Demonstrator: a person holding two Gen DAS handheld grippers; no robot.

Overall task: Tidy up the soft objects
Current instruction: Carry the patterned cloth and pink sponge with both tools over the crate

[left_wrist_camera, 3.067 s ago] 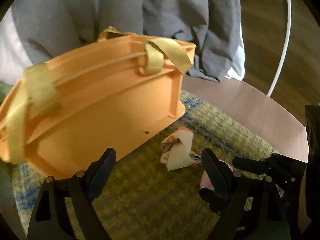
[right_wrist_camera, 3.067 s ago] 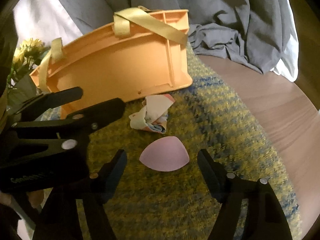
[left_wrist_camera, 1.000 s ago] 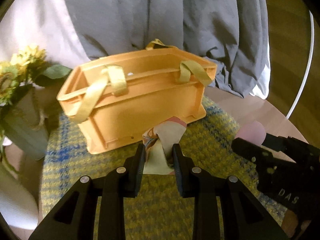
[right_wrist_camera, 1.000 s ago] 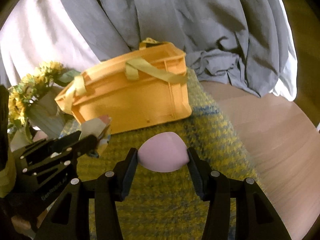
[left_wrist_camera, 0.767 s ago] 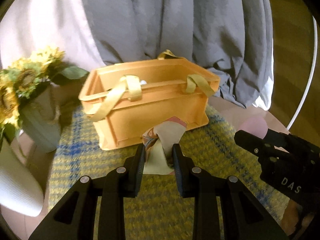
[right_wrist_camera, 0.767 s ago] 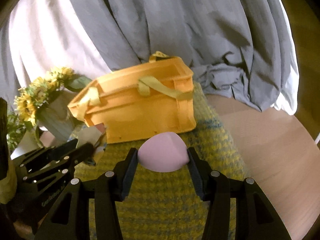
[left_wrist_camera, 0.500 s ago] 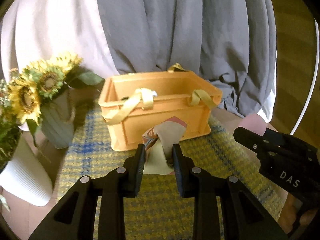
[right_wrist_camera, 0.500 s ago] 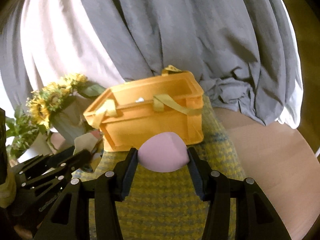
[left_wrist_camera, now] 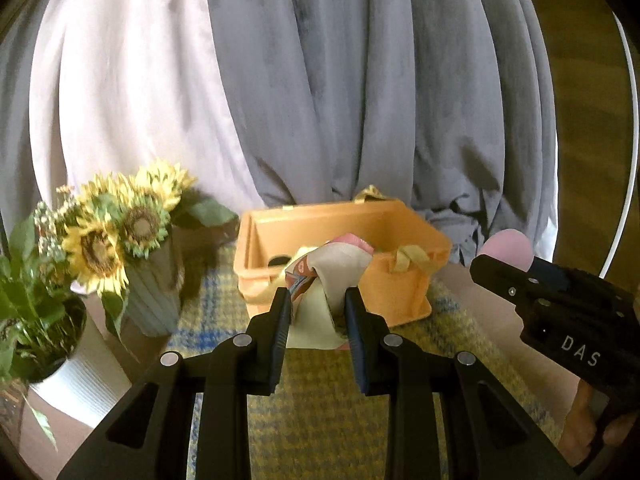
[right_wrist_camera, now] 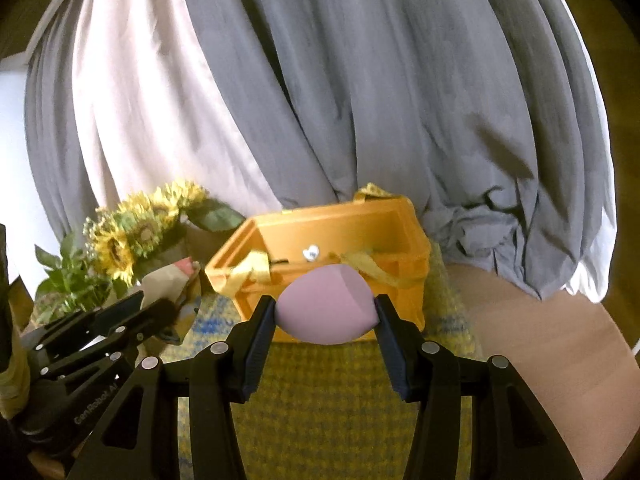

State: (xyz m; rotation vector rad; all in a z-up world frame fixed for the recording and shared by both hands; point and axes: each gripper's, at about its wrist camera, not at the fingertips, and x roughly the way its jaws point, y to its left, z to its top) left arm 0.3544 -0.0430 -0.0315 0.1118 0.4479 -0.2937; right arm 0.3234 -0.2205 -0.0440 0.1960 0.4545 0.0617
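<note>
Left wrist view shows the left gripper (left_wrist_camera: 316, 308) clamped on a crumpled patterned cloth (left_wrist_camera: 320, 280), held in the air in front of the orange storage basket (left_wrist_camera: 400, 292), whose near wall and one yellow strap the cloth partly covers. That basket stands on a yellow-and-blue woven mat (left_wrist_camera: 320, 400) over a round wooden table (right_wrist_camera: 560, 360). Left of the basket a grey ribbed vase of sunflowers (left_wrist_camera: 116, 236) and a white ribbed pot (left_wrist_camera: 76, 380) of greenery stand close together, and grey and white curtains (left_wrist_camera: 340, 80) hang right behind everything, their bunched hems touching the table. Right wrist view has the right gripper (right_wrist_camera: 326, 320) pressed on both sides of a pink egg-shaped makeup sponge (right_wrist_camera: 326, 308), lifted before the basket and hiding the middle of its front wall. Something small and white (right_wrist_camera: 311, 252) lies inside the basket, too small to identify. Each gripper appears only partly at the edge of the other's view, and fisheye bending darkens the corners.
</note>
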